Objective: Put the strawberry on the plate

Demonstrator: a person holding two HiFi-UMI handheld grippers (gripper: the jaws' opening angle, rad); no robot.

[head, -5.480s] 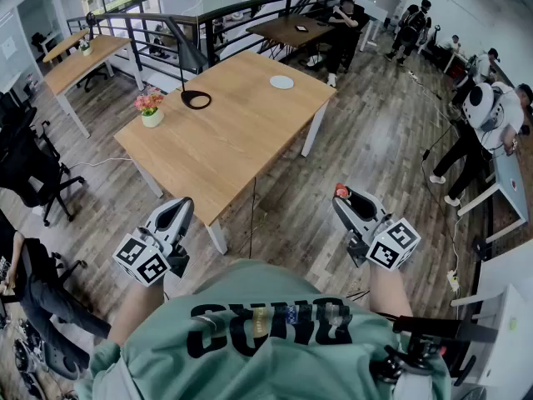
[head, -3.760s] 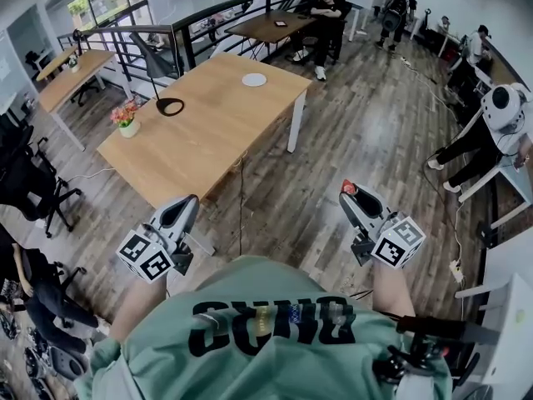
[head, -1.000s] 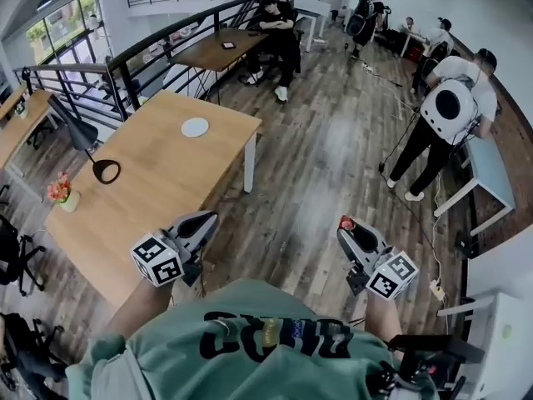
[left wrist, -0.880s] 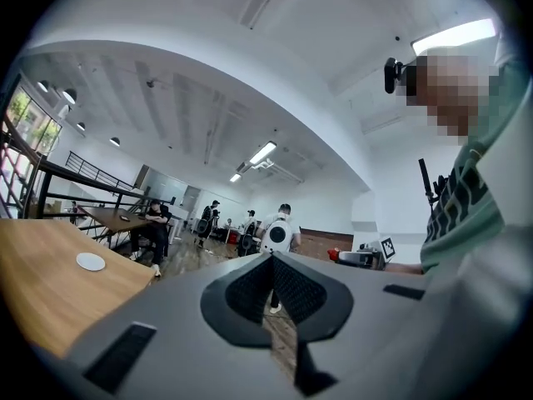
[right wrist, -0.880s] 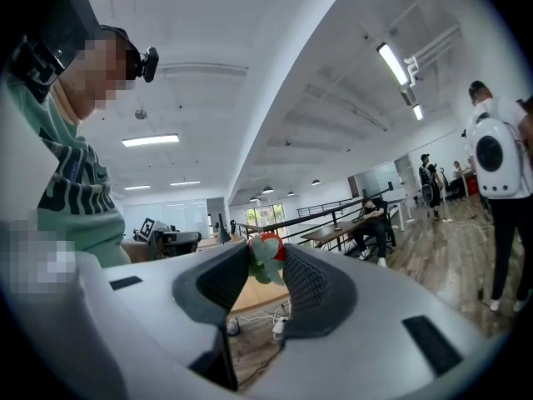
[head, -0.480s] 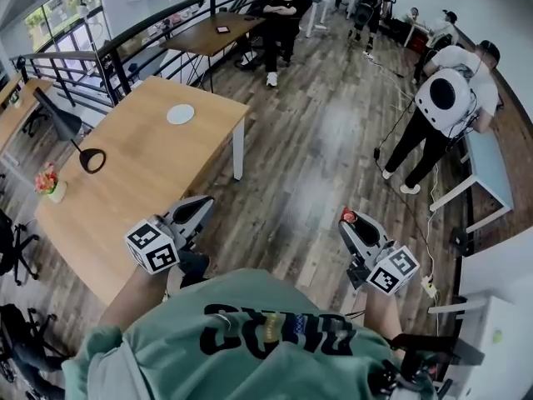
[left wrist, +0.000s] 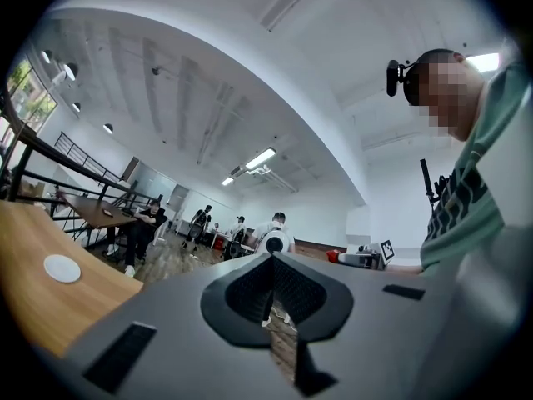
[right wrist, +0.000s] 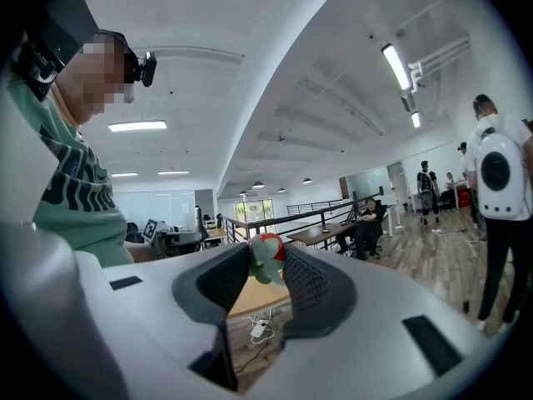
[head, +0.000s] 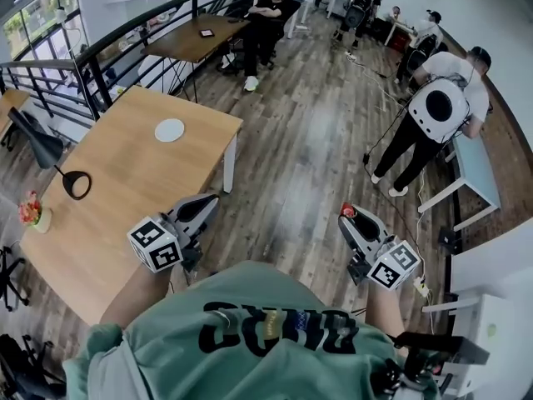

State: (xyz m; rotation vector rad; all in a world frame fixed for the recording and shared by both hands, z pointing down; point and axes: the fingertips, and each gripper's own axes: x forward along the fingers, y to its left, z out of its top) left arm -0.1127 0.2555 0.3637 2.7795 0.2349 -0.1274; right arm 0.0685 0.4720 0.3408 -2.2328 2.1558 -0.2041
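The white plate [head: 169, 130] lies on the wooden surface [head: 108, 223], well ahead of the left gripper [head: 206, 205] and off to its left. That gripper's fingers [left wrist: 241, 294] meet at the tips, with nothing between them. Well to their right, the right gripper [head: 350, 218] has its fingers [right wrist: 310, 283] partway apart and clamped on the red strawberry [right wrist: 267, 252]. The strawberry sits at their very tips, above the plank floor [head: 308, 157].

My left tool [head: 206, 203] and right tool [head: 348, 216] are matt grey plastic with ribbed black pads [right wrist: 305, 285]. The table [head: 125, 182] is smooth pale wood. The floor [head: 308, 140] is darker wood planks, faintly glossy.
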